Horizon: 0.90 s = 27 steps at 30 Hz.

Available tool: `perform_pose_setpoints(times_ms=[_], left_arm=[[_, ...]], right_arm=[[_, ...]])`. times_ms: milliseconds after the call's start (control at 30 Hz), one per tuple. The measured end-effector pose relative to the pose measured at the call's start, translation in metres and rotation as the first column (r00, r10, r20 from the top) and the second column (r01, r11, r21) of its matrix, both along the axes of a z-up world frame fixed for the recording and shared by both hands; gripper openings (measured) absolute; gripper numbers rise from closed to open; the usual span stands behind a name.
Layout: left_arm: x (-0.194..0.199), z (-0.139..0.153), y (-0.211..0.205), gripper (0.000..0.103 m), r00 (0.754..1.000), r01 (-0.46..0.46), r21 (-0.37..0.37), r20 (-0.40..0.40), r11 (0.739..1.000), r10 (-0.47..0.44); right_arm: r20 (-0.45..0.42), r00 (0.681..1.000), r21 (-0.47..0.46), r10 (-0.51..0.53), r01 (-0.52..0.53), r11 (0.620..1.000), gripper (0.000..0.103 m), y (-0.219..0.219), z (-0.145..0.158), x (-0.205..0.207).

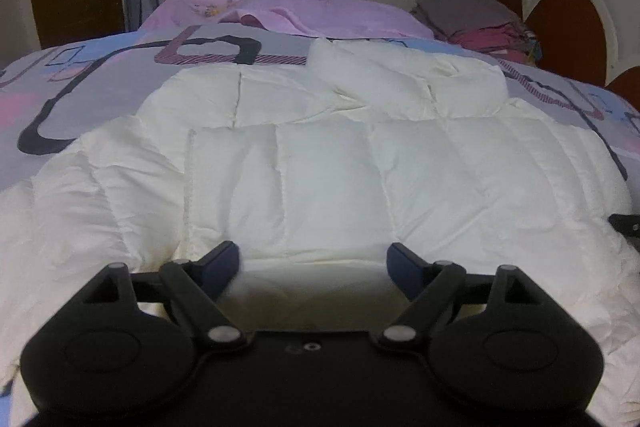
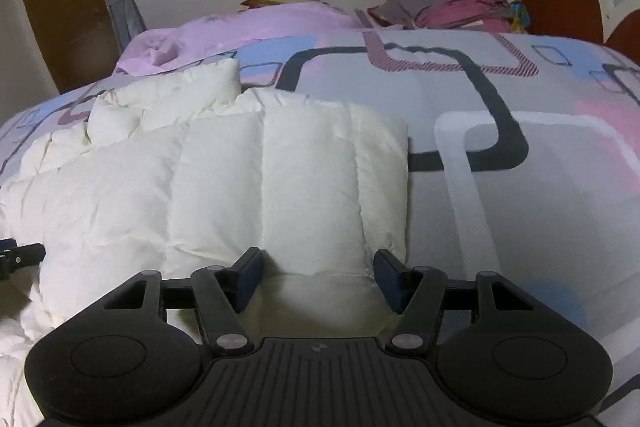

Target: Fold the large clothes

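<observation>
text: you have none readable in either wrist view | labels, brands, numbers, signs: none you can make out | bedcover print: shapes only, no lettering

Matt white quilted cloth, puffy and creased, makes up the padded jacket (image 1: 320,167) filling mid-frame. The printed bedspread (image 2: 520,187) beneath it is smooth woven cloth. My left gripper (image 1: 314,273) and right gripper (image 2: 318,277) are matt black plastic with dull metal pivot pins.
</observation>
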<state>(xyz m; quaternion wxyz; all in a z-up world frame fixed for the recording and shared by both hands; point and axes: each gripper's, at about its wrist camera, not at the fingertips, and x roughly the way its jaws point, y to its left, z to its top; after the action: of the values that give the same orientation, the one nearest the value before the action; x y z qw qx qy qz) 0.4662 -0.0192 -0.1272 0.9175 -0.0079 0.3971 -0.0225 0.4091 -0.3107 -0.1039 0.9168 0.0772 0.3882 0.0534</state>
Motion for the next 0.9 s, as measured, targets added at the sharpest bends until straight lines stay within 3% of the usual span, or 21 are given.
perform_pose_setpoints(times_ms=[67, 200, 267, 300, 333, 400, 567, 700, 800, 900], left_arm=[[-0.011, 0.012, 0.004, 0.081, 0.999, -0.032, 0.001, 0.023, 0.999, 0.032], [-0.053, 0.029, 0.033, 0.094, 0.986, -0.151, -0.022, 0.066, 0.988, 0.152], [-0.076, 0.034, 0.055, 0.09, 0.972, -0.221, -0.042, 0.073, 0.974, 0.223], [-0.09, 0.036, 0.069, 0.083, 0.962, -0.259, -0.058, 0.074, 0.964, 0.263], [-0.102, 0.036, 0.082, 0.074, 0.95, -0.298, -0.067, 0.074, 0.952, 0.303], [-0.129, 0.036, 0.112, 0.07, 0.916, -0.393, -0.071, 0.059, 0.917, 0.397], [-0.194, 0.029, 0.19, 0.069, 0.777, -0.617, -0.188, 0.009, 0.764, 0.63], [-0.224, 0.013, 0.251, 0.061, 0.681, -0.707, -0.307, -0.053, 0.637, 0.731], [-0.233, 0.003, 0.289, 0.054, 0.628, -0.72, -0.431, -0.072, 0.544, 0.775], [-0.237, -0.004, 0.319, 0.05, 0.607, -0.698, -0.523, -0.071, 0.489, 0.791]], right_arm=[[0.035, 0.999, 0.024, -0.002, 0.001, 1.0, 0.06, -0.006, 0.012, -0.012], [0.073, 0.997, 0.053, -0.007, 0.004, 0.999, 0.06, -0.024, 0.028, -0.043], [0.091, 0.996, 0.061, -0.022, 0.016, 0.998, 0.06, -0.032, 0.035, -0.059], [0.097, 0.995, 0.067, -0.028, 0.022, 0.998, 0.06, -0.036, 0.037, -0.063], [0.101, 0.994, 0.072, -0.034, 0.027, 0.997, 0.06, -0.038, 0.039, -0.068], [0.108, 0.993, 0.079, -0.04, 0.032, 0.996, 0.06, -0.042, 0.04, -0.077], [0.09, 0.995, 0.062, -0.041, 0.035, 0.997, 0.06, -0.044, 0.039, -0.09], [0.092, 0.993, 0.049, -0.075, 0.071, 0.996, 0.06, -0.039, 0.046, -0.1], [0.101, 0.99, 0.017, -0.1, 0.099, 0.995, 0.06, -0.027, 0.055, -0.103], [0.099, 0.985, 0.025, -0.14, 0.138, 0.99, 0.06, -0.013, 0.062, -0.104]])
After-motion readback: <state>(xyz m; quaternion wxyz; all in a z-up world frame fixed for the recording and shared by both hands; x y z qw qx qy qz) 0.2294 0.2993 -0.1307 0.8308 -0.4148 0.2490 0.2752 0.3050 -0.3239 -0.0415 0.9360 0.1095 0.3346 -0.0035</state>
